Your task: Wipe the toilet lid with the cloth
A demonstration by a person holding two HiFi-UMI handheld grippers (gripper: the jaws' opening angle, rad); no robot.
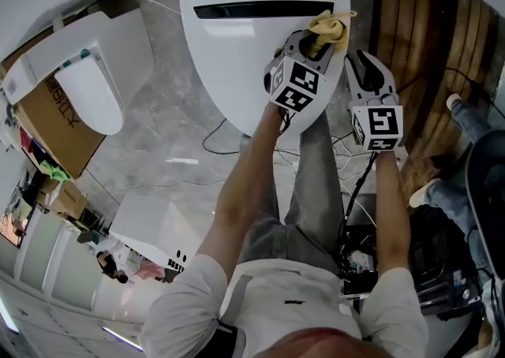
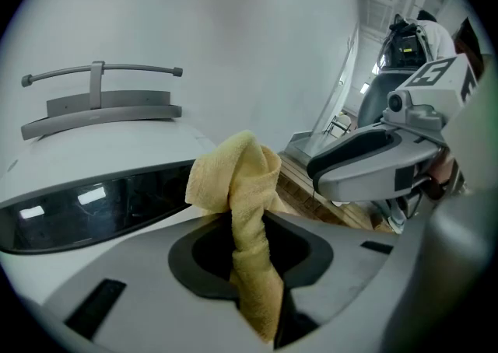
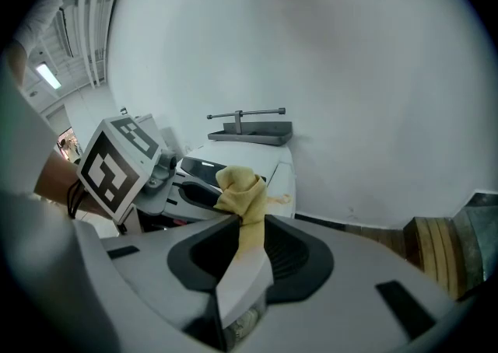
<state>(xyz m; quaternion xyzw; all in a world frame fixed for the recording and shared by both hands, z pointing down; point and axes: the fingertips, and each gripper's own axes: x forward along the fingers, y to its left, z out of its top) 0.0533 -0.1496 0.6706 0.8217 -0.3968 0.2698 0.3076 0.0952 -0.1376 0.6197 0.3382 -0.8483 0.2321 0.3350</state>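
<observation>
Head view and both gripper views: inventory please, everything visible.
toilet lid: one, white, top centre
cloth: one, yellow, over the lid's right edge
second toilet seat: one, white, left, on the box
cardboard box: one, brown, far left
cables: several, black, floor by the toilet base
wood panels: several, brown, right of the toilet
wall shelf: one, grey, behind the toilet
bystander's leg: blue jeans, right edge
left gripper: grey, shut on the cloth
right gripper: grey, jaws together, empty, right of the cloth
</observation>
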